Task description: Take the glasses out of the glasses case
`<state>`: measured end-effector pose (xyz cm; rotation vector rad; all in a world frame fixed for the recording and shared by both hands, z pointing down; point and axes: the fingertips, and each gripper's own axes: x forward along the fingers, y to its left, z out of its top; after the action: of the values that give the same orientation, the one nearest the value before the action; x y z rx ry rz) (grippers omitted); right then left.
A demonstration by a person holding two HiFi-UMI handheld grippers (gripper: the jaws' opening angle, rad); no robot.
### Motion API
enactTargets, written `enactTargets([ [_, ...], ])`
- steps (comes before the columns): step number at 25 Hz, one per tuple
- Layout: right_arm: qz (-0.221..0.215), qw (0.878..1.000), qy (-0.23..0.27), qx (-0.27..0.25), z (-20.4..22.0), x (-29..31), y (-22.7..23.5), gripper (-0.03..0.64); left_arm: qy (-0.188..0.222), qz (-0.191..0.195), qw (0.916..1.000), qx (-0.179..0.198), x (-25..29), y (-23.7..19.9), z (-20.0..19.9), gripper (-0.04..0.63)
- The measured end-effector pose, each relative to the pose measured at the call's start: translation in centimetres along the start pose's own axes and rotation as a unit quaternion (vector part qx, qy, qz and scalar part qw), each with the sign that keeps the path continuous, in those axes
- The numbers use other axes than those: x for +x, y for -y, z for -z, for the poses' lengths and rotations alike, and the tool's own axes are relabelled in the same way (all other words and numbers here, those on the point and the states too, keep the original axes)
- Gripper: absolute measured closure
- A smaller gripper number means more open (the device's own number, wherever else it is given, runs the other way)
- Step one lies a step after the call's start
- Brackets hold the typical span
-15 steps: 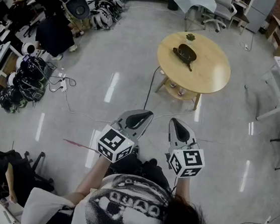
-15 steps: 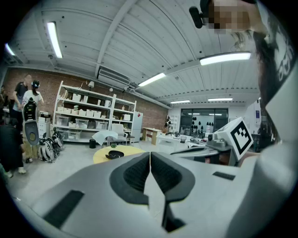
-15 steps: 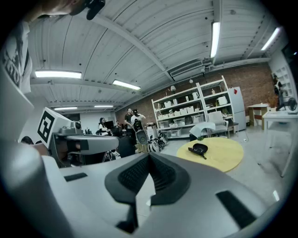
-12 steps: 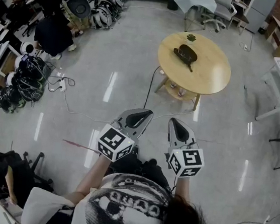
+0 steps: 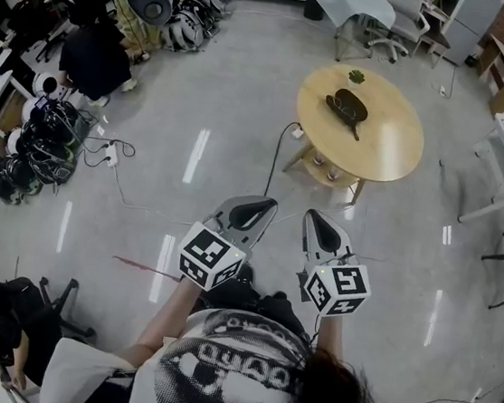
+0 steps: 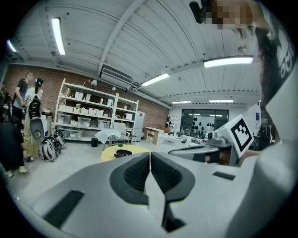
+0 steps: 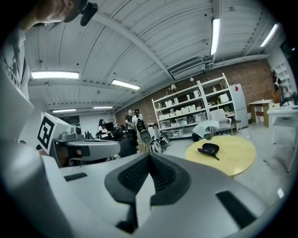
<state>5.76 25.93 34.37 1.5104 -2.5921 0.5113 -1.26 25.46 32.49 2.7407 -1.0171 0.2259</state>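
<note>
A dark glasses case (image 5: 347, 106) lies on a round yellow table (image 5: 378, 143) far ahead across the floor; it shows also as the case (image 7: 209, 149) in the right gripper view and the case (image 6: 122, 152) in the left one. My left gripper (image 5: 253, 211) and right gripper (image 5: 317, 224) are held side by side in front of my body, well short of the table. Both are shut with nothing between the jaws, as the left gripper (image 6: 150, 153) and right gripper (image 7: 149, 155) close-ups show.
A small green plant (image 5: 356, 76) stands at the table's far edge. A cable (image 5: 282, 145) runs across the floor to the table. Helmets and gear (image 5: 36, 138) pile at the left. An office chair (image 5: 398, 18) and desks stand behind the table. People stand near the shelves (image 7: 132, 122).
The view has shifted slightly, so the table and case sit a little further right and lower. Both grippers stay together and shut.
</note>
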Motion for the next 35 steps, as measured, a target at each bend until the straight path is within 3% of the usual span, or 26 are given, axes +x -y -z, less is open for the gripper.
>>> enactTargets([
  [11,0.010,1.000,-0.006,0.001,1.1,5.4,-2.9,0.620,0.000,0.017,0.9999,-0.002,-1.5,-5.7,0.9,0.580],
  [21,0.044,0.998,-0.030,0.016,2.4,6.3,-1.2,0.620,-0.006,0.030,0.9992,-0.027,-0.5,-7.8,2.5,0.580],
  [35,0.022,0.999,-0.038,0.016,-1.1,15.0,7.3,0.620,-0.016,-0.006,0.9991,-0.039,8.4,-15.0,0.4,0.580],
])
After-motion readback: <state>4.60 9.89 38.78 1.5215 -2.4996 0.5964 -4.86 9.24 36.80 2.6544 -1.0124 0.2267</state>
